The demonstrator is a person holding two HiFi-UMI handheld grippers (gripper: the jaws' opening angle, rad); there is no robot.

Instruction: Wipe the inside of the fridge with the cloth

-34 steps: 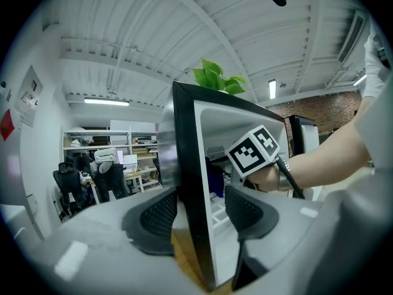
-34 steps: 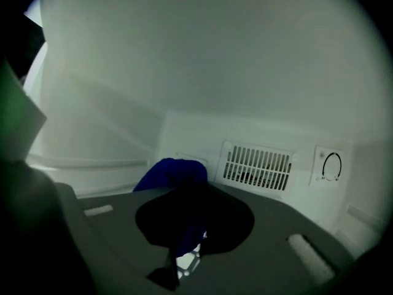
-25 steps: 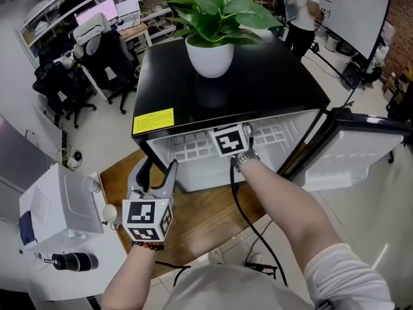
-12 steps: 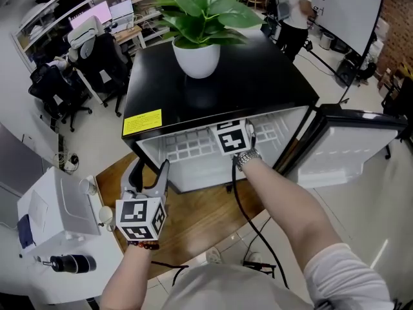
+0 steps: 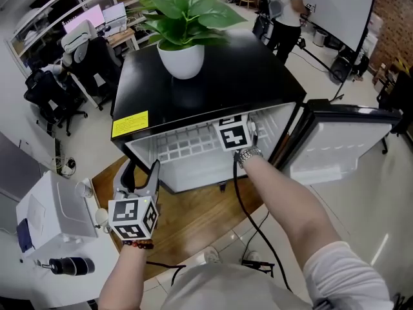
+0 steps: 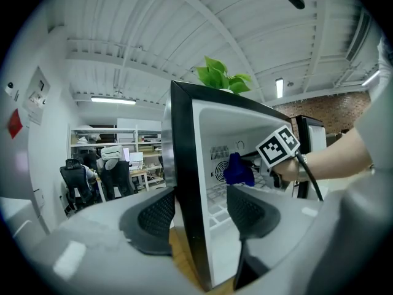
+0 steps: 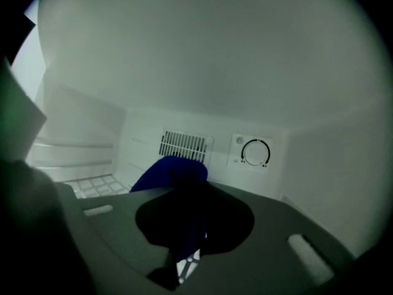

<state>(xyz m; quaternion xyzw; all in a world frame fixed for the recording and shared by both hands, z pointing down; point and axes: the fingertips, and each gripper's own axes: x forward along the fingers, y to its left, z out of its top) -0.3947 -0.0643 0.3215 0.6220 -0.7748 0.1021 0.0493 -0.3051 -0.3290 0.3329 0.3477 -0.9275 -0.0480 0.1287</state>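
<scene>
Right gripper (image 7: 184,208) has slid rightward along the fridge (image 5: 258,76) opening since a second ago, from about mid-opening to right of centre; left gripper (image 5: 142,172) hasn't shifted, but its jaws have just been opening and now stand wide apart, holding nothing. From its own view the black front edge of the fridge's left wall lines up between the jaws; no pad looks pressed on it, contact unclear. Reads as parked at the left front corner, out of the wiping path. Potted plant (image 5: 182,60) sits on the fridge top, untouched. Right gripper reaches in above the wire shelf (image 5: 187,144), jaws clamped on the blue cloth (image 7: 169,169). Cloth is inside the fridge, a bunched wad poking past the jaw tips so fabric rather than jaw meets the liner. Its long axis looks to run along the gripper line, free end aimed at the back wall near the vent grille (image 7: 184,145), left of the thermostat dial (image 7: 253,152); short tail hangs under the jaws. Fridge door (image 5: 335,147) is swung wide right, leaving the arm room
</scene>
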